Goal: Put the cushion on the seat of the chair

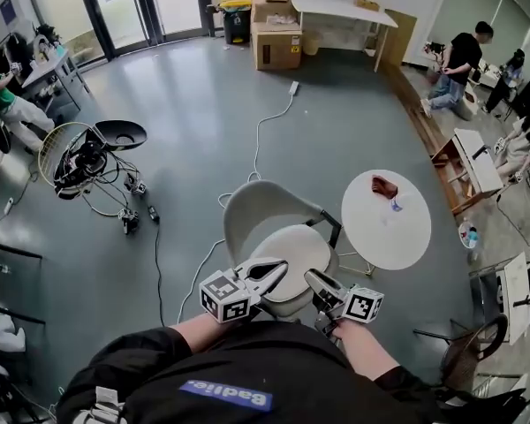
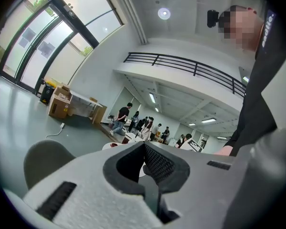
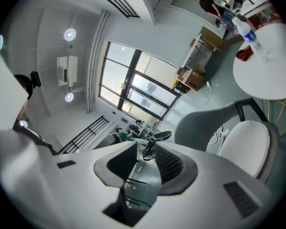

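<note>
A grey shell chair (image 1: 261,206) stands in front of me, and a pale round cushion (image 1: 291,250) lies flat on its seat. My left gripper (image 1: 278,270) hovers over the cushion's near edge with its tips together and nothing between them. Just to the right, my right gripper (image 1: 314,281) is open and empty, clear of the cushion. In the right gripper view the cushion (image 3: 245,144) lies in the chair (image 3: 214,120) below the parted jaws of my right gripper (image 3: 145,149). In the left gripper view my left gripper (image 2: 144,147) points level past the chair's back (image 2: 43,161).
A round white table (image 1: 389,228) with a small red object (image 1: 384,185) stands just right of the chair. A cable (image 1: 256,148) trails across the floor behind it. Tangled equipment (image 1: 79,157) lies at left, cardboard boxes (image 1: 276,34) at the back. People sit and kneel along both sides.
</note>
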The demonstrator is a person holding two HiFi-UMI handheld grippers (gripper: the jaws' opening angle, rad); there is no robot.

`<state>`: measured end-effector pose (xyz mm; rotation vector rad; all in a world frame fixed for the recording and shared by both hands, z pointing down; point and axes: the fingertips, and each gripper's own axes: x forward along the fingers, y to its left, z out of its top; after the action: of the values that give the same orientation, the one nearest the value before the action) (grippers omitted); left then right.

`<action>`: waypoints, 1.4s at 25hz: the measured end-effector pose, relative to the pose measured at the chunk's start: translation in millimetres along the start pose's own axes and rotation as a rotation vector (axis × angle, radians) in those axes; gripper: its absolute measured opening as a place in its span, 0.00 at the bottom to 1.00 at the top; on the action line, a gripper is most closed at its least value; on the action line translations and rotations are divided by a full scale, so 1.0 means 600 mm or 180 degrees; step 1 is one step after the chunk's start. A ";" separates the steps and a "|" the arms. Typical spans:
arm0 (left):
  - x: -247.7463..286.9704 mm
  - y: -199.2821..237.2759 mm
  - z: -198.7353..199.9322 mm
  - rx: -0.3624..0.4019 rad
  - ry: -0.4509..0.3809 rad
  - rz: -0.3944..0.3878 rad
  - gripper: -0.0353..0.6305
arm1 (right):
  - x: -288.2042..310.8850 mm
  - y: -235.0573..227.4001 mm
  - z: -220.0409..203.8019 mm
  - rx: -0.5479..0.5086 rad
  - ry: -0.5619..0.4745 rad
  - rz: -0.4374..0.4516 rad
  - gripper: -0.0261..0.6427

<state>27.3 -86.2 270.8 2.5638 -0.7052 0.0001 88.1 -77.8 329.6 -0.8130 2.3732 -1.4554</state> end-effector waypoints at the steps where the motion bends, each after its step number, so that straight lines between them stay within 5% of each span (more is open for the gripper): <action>1: -0.001 -0.001 0.004 0.0028 -0.0007 -0.0002 0.08 | -0.002 0.008 0.007 -0.0128 -0.0010 -0.0037 0.22; 14: -0.001 -0.021 0.003 0.0253 0.0179 -0.0200 0.08 | 0.026 0.092 0.008 -0.1244 0.0109 0.0002 0.11; 35: -0.006 0.006 0.003 0.0272 0.0204 -0.0233 0.08 | 0.047 0.093 0.000 -0.1610 0.0141 -0.0107 0.09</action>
<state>22.1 -87.9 270.4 2.6569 -0.5990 0.0901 46.7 -74.7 283.2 -0.9365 2.8180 -0.8900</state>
